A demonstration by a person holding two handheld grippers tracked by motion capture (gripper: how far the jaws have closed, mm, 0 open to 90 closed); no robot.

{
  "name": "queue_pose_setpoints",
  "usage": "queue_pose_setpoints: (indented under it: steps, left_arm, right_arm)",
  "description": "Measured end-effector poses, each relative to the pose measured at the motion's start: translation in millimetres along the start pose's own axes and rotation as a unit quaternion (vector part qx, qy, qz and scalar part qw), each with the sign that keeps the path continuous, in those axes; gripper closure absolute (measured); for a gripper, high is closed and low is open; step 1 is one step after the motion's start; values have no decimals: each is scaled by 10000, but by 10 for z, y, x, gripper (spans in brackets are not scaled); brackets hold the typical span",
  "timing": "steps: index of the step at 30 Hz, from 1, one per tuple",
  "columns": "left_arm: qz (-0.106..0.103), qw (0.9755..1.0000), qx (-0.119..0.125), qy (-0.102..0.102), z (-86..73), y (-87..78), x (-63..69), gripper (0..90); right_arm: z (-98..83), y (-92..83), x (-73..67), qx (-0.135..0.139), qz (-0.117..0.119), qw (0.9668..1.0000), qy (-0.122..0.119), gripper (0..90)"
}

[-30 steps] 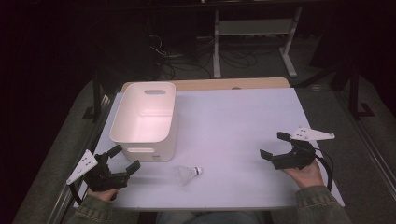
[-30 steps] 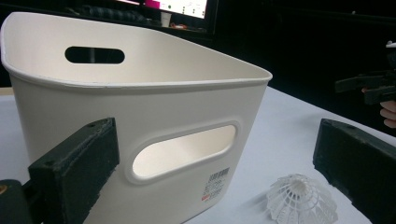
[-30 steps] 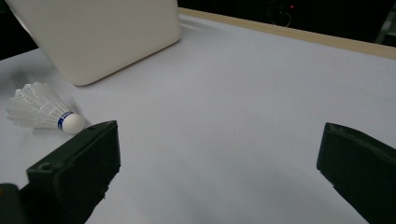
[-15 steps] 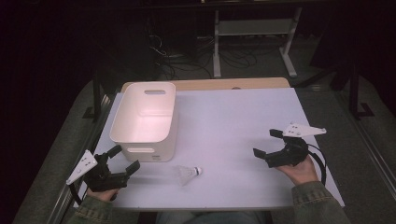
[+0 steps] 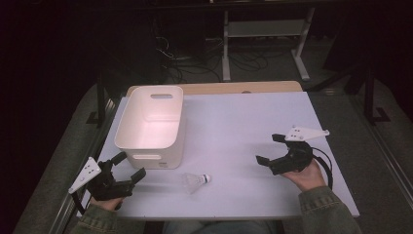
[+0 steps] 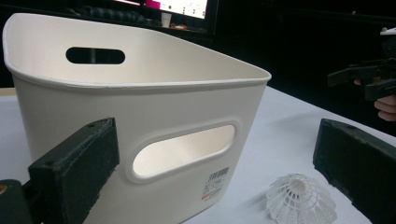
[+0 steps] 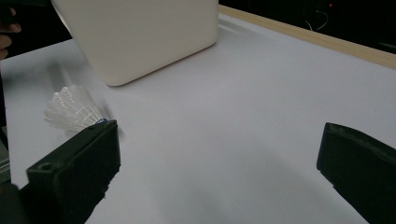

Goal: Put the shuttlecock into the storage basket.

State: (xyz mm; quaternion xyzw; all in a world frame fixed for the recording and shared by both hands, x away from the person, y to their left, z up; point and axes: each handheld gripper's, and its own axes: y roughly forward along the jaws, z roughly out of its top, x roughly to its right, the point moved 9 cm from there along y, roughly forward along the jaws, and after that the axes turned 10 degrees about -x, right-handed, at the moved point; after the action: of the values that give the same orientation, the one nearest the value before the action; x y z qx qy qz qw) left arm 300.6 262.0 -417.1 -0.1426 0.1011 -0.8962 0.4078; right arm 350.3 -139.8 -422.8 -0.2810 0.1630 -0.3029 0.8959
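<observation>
On the bench point(image 5: 234, 126), just in front of the white storage bin's point(image 5: 151, 127) near wall, lies a white plastic shuttlecock point(image 5: 195, 181) on its side, cork end pointing toward the right half of the bench. Not yet grasped, not yet lifted. Inside the bin, as far as the high view reaches, nothing but bare pale floor.

Right gripper point(image 5: 272, 148) held above the right part of the bench, aimed leftward toward the shuttlecock, fingers spread wide with nothing between them; from its own camera, shuttlecock point(image 7: 72, 111) seen just past the left finger, bin point(image 7: 140, 32) beyond. Well apart from the shuttlecock for now.

Left gripper point(image 5: 127, 168) held at the near left corner, just beside the bin's front wall, fingers likewise wide apart and empty; from its own camera, bin point(image 6: 140, 116) looms close and shuttlecock point(image 6: 301, 198) sits low between the fingers, toward the right one.

Judged from this layout: work barely begun. Probably left to do: close in on the shuttlecock, pinch it, carry it over the rim, release into the bin.
</observation>
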Motion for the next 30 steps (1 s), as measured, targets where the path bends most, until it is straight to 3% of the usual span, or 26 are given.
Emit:
queue_pose_setpoints:
  steps: [30]
  left_arm:
    - [-8,10000,-16,10,0,0,4,0]
  right_arm:
    - [226,338,-286,-251,474,9979,-370,0]
